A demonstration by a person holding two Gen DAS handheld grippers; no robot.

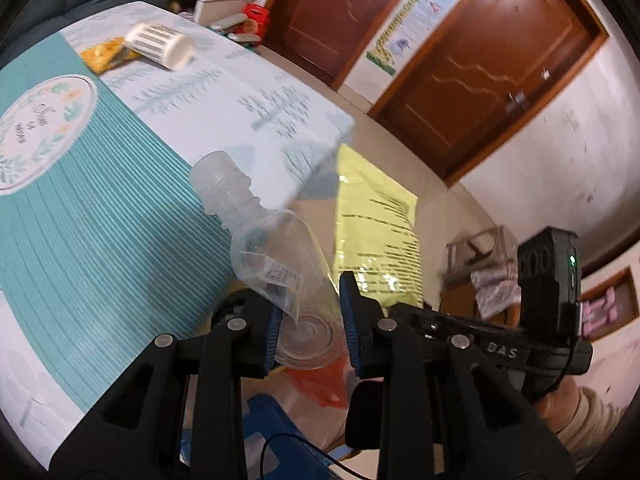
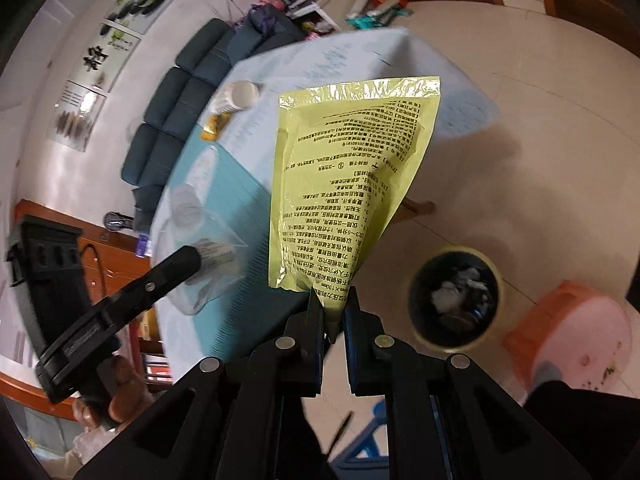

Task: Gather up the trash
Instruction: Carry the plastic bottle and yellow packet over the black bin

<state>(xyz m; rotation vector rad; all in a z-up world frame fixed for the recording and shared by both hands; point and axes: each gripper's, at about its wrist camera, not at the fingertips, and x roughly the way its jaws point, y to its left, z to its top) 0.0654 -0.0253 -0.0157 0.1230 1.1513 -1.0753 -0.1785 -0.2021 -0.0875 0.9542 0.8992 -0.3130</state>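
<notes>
Looking along the right gripper (image 2: 333, 308), we see its jaws nearly together, pinching the bottom corner of a yellow printed pouch (image 2: 348, 176) that stands up and away from the fingers, above the table edge. To the right of that gripper, on the floor, stands a dark round trash bin (image 2: 420, 322) with a pale rim; we can make out crumpled white and dark scraps (image 2: 456, 290) inside it, though not what each one is. A pink and orange stool (image 2: 576, 332) sits just right of the bin.

Along the left gripper (image 1: 310, 308) we see the blue pads (image 1: 352, 312) set narrowly against the lower part of a clear plastic bottle (image 1: 264, 240). The bottle is uncapped, appears empty, and slants up and to the left, its threaded neck over the table. The same bottle shows blurred in the right wrist view, at the tip of the left gripper.

On the table (image 1: 100, 240), which is covered by a teal and white cloth, we note two further items at the far side, well apart from both grippers: a white striped cup (image 1: 160, 46) lying on its side, its open mouth toward the camera, and a flat yellow wrapper (image 1: 102, 56) touching it. We cannot tell whether anything is in the cup.
</notes>
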